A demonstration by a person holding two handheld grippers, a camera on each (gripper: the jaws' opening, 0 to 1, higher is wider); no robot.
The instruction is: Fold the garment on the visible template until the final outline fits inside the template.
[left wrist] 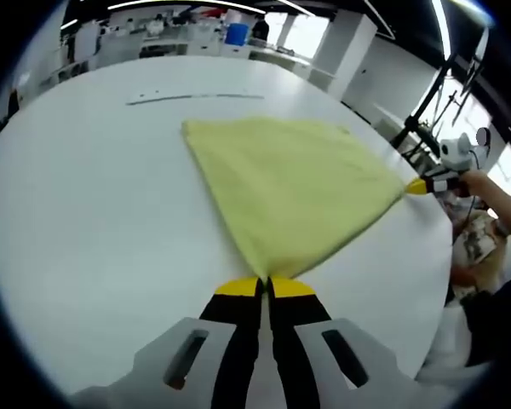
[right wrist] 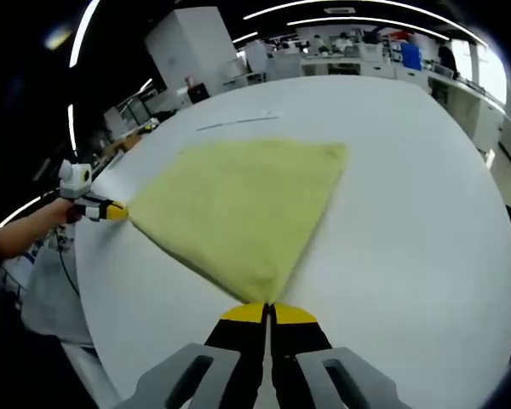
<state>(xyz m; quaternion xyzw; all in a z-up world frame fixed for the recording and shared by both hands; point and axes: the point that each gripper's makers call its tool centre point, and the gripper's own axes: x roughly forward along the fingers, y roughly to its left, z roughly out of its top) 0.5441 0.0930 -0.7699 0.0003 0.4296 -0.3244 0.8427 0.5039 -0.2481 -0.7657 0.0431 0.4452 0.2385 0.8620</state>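
- Left gripper view: yellow garment lies spread on the white table, stretched between two pinched corners.
- Left gripper, yellow-tipped, black fingers: jaws pressed together, clamped on the garment's near corner, cloth fanning away from the tips.
- Right gripper enters at the garment's far-right corner, near the table edge; its yellow tip touches that corner. Jaws look closed on the cloth there. A person's hand holds it.
- Thin line marking on the table, beyond the garment's far edge, apart from the cloth.
- Right gripper view: same garment on the table, roughly triangular from here, far-right corner lying flat.
- Right gripper: jaws together, clamped on the garment's near corner.
- Left gripper at the garment's left corner, by the table edge, yellow tip touching the cloth.
- Line marking beyond the garment's far edge, not touching it.
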